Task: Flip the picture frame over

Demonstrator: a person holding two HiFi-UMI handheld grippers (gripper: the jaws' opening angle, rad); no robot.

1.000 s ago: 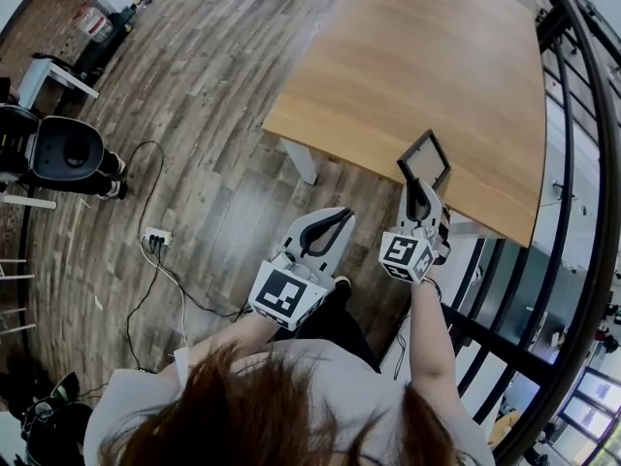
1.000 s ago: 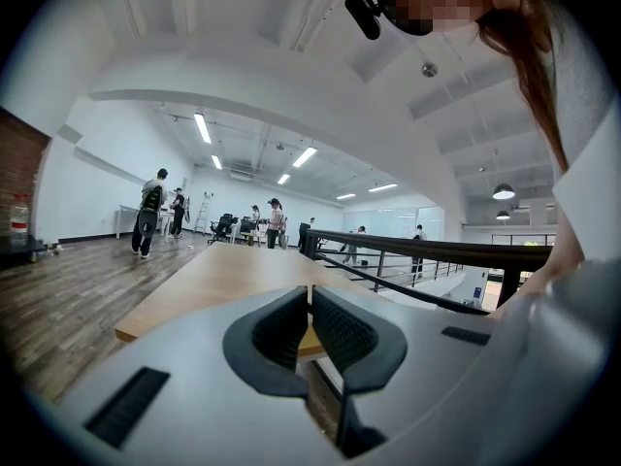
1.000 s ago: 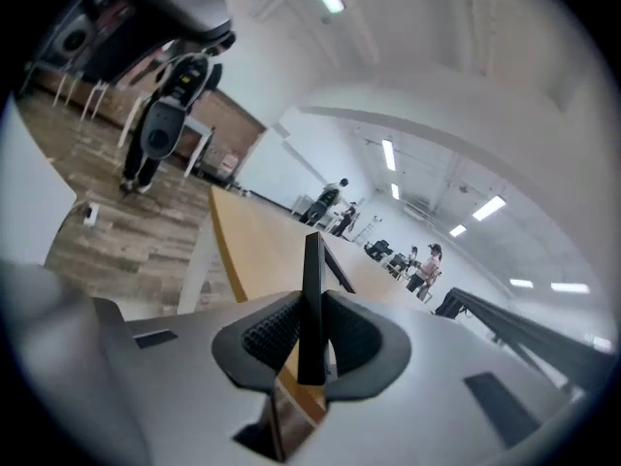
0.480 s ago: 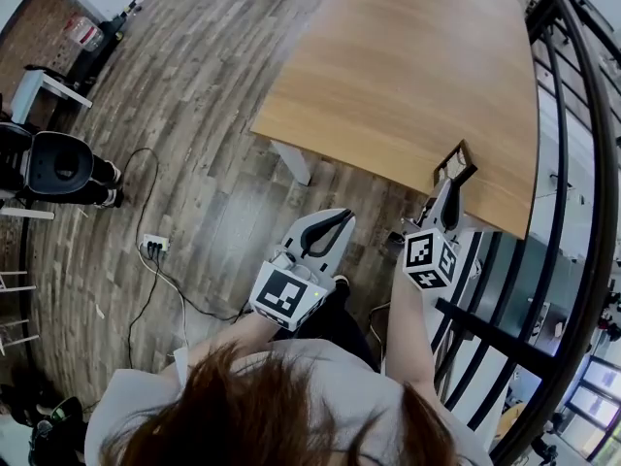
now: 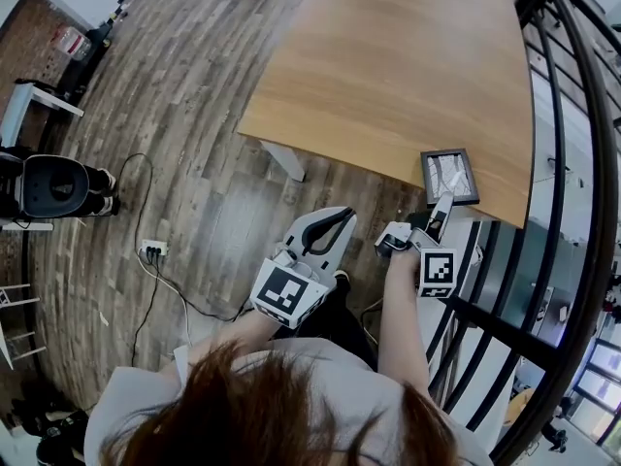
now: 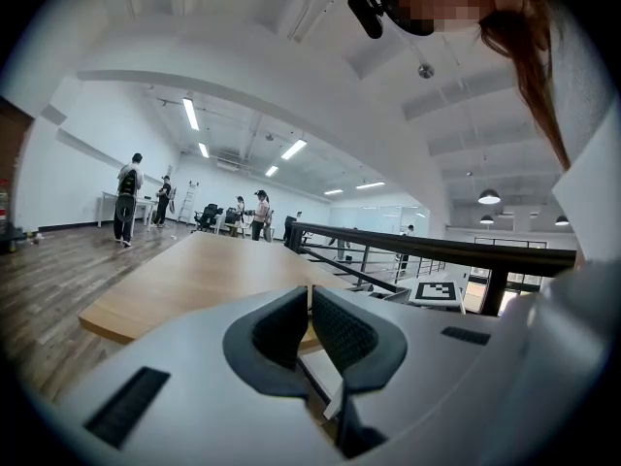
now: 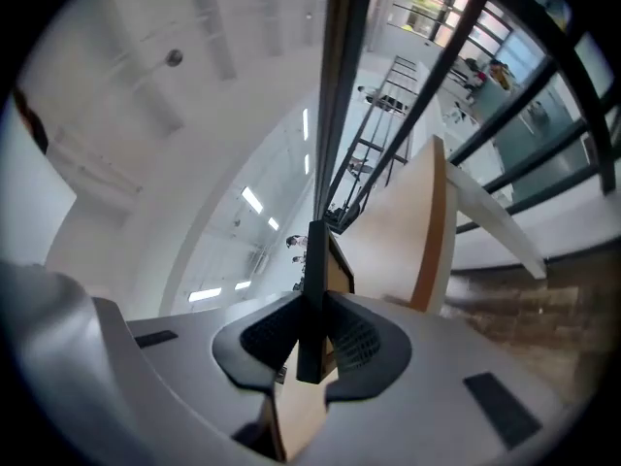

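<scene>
Right gripper (image 5: 443, 205) clamping frame (image 5: 449, 176) by edge at table's (image 5: 388, 66) near-right corner; seeming light, stiff, probably fragile. Left gripper (image 5: 335, 223) idling closed, empty.

Pale wooden table (image 5: 388, 76), dark plank floor (image 5: 184, 124), black railing (image 6: 437, 248), ceiling strip lights (image 6: 191, 115)
</scene>
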